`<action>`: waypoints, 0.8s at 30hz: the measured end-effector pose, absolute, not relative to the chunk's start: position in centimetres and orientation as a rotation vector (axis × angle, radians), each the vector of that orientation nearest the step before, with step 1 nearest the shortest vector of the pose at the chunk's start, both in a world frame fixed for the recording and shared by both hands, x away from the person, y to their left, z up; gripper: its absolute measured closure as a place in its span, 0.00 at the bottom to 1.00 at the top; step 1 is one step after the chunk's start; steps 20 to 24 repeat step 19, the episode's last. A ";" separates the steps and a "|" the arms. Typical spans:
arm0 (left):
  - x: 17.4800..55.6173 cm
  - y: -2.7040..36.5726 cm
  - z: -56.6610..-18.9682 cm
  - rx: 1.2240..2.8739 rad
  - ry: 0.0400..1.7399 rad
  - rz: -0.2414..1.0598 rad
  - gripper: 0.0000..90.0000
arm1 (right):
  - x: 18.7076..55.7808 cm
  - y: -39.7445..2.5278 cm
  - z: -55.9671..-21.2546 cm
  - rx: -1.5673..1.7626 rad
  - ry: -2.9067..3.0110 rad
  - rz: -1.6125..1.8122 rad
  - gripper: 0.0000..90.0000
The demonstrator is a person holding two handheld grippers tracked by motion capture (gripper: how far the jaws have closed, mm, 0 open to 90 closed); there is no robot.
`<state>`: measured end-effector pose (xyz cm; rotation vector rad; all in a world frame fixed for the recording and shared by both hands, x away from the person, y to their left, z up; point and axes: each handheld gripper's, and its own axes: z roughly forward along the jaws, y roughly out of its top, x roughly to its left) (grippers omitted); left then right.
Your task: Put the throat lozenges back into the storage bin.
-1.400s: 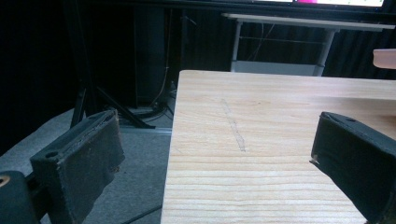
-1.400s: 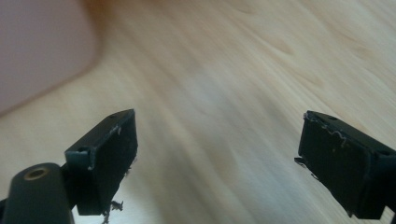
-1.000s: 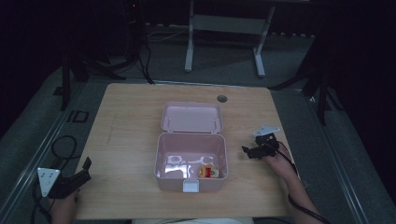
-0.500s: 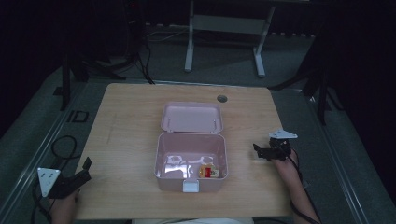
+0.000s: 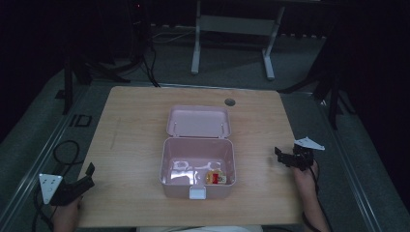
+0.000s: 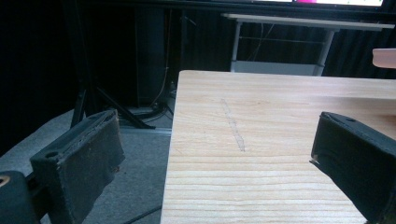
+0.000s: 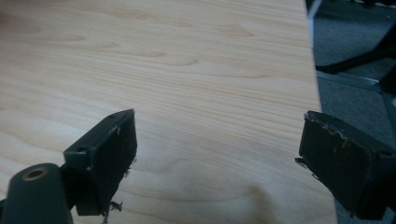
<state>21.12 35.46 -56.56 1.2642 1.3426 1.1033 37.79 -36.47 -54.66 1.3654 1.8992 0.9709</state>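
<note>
**Open pink box at mid-desk, both grippers wide apart at the desk's edges**

A pink box (image 5: 197, 166) stands near the middle of the wooden desk (image 5: 135, 140), toward the person's side; its lid (image 5: 198, 122) is swung fully back and lies open on the far side, inner face up; a small pale latch (image 5: 197, 193) juts from the near wall. Inside, the floor of the box is mostly bare and glossy, catching light at its left and middle; at the right near corner lies one small item (image 5: 216, 178), yellowish with a red part, too small to tell what it is. The box itself looks plain, with rounded corners and no markings that can be made out.

The left gripper (image 5: 77, 186) sits at the desk's near left corner, well apart from the box; in the left gripper view its jaws are released, spread wide with nothing between them, one over the floor beside the desk edge and the other over the wood; a faint pencil-like streak (image 6: 233, 125) runs along the desktop ahead of them. The right gripper (image 5: 285, 157) is at the desk's right edge, also well apart from the box; in the right gripper view its jaws stand wide and empty above bare wood, the right one about over the desk edge. A round grommet (image 5: 229, 102) sits in the desk beyond the lid.
</note>
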 end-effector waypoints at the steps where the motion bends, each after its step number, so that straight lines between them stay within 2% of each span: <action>1: 21.1 35.5 -56.6 1.264 1.342 1.103 0.03 | 37.7 -36.6 -54.7 1.373 1.882 0.970 0.12; 24: 21.1 35.5 -56.6 1.265 1.345 1.104 0.03 | 37.8 -37.5 -55.2 1.455 1.836 0.987 0.12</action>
